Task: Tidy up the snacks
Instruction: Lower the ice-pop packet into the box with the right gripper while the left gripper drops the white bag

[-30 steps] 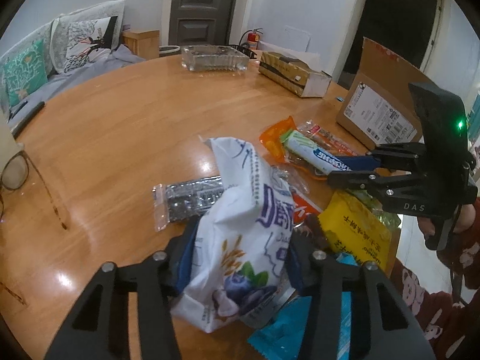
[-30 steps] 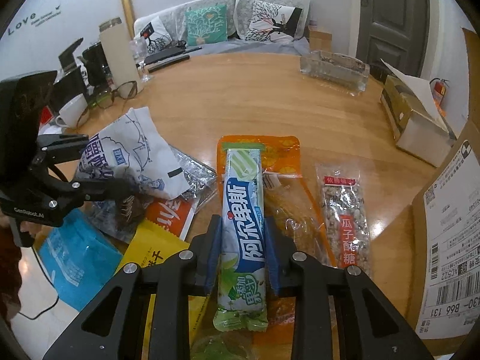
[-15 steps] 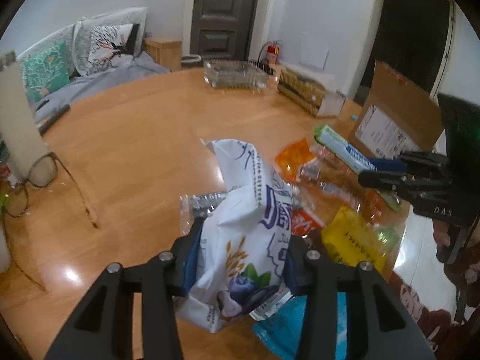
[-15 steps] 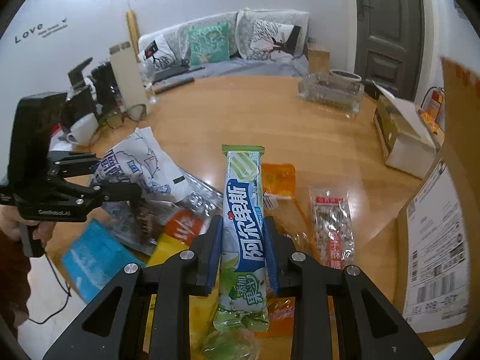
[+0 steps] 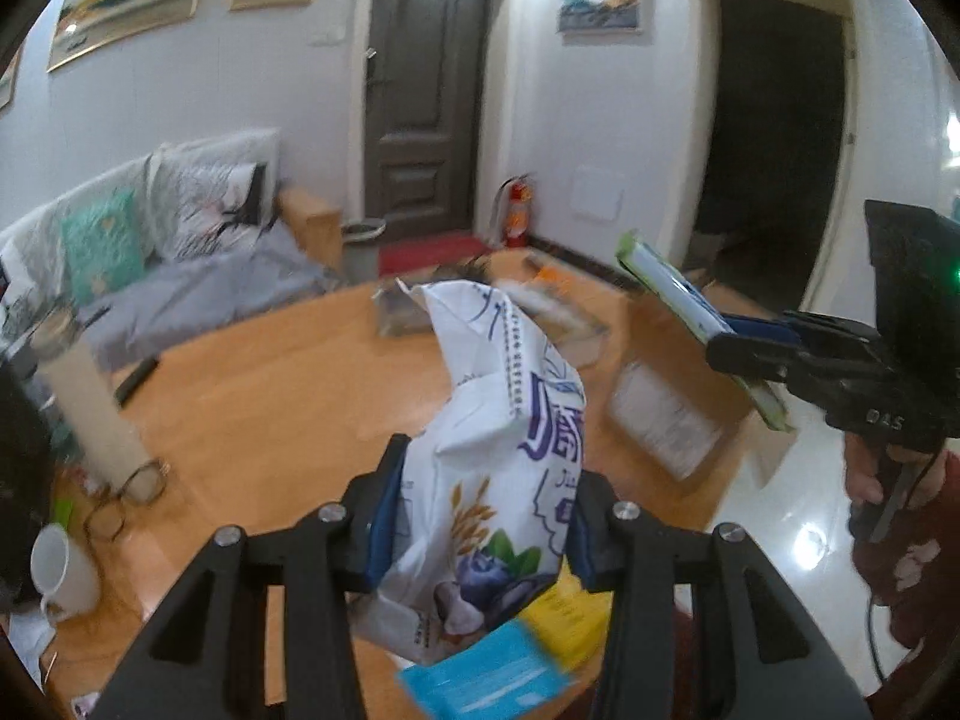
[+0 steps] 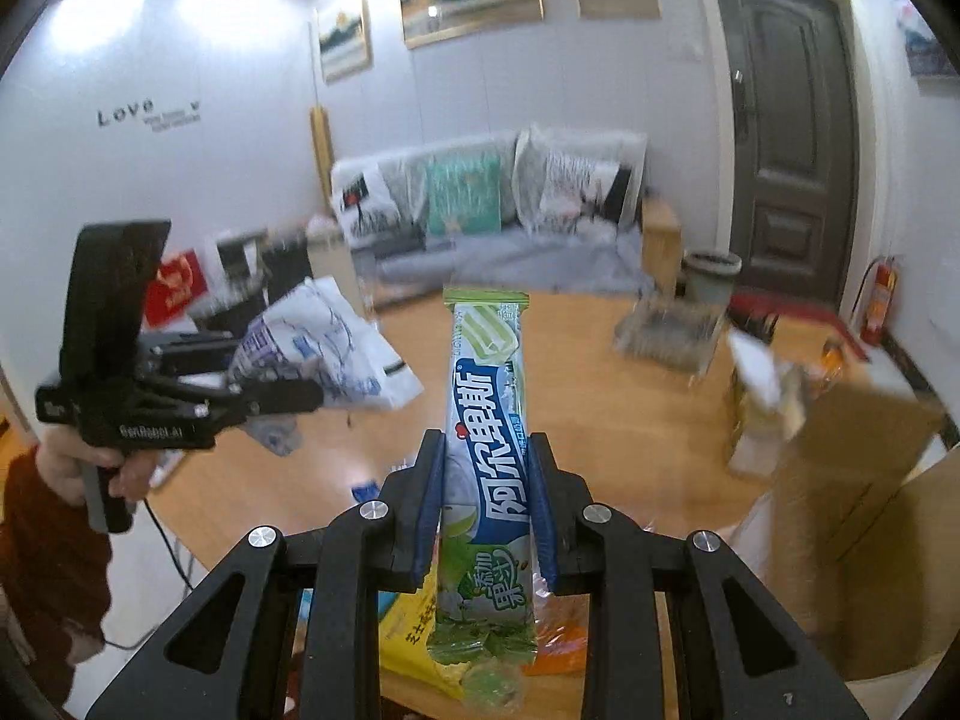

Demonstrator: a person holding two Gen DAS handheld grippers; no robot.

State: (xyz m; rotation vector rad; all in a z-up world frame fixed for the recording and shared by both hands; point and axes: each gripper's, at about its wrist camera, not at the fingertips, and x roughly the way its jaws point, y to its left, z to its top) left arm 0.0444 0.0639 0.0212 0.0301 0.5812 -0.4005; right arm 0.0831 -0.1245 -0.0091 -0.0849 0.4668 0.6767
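A: Behind everything a living room is showing: a sofa (image 6: 498, 228) with cushions, a dark door (image 5: 420, 102), a fire extinguisher (image 5: 516, 219) and a wooden table (image 5: 288, 396) under both tools.

B: What is standing around the grippers?

A: At the left edge of the table a white mug (image 5: 63, 570), a pair of glasses (image 5: 120, 495) and a tall pale cylinder (image 5: 90, 408) are standing. At the far side a clear tray (image 6: 666, 330) is lying, but it is too blurred to tell what it holds. Near it a small open carton (image 6: 765, 414) is sitting, just beside a big cardboard box (image 6: 864, 510) at the right. I cannot see inside the box.

B: And the grippers?

A: The left gripper (image 5: 480, 516) is pinching a white snack bag (image 5: 498, 480) with a blueberry picture, holding it in the air above the table. The right gripper (image 6: 486, 498) is clamping a long green and blue snack bar (image 6: 489, 450), pointing away from the camera, also above the table. So two snacks are being carried, one in each tool.

B: Are more snacks lying below?

A: Yes, I am counting three: a yellow packet (image 6: 414, 630), a blue packet (image 5: 486, 678) and an orange packet (image 6: 558, 648), all near the table's front edge, partly hidden by the fingers.
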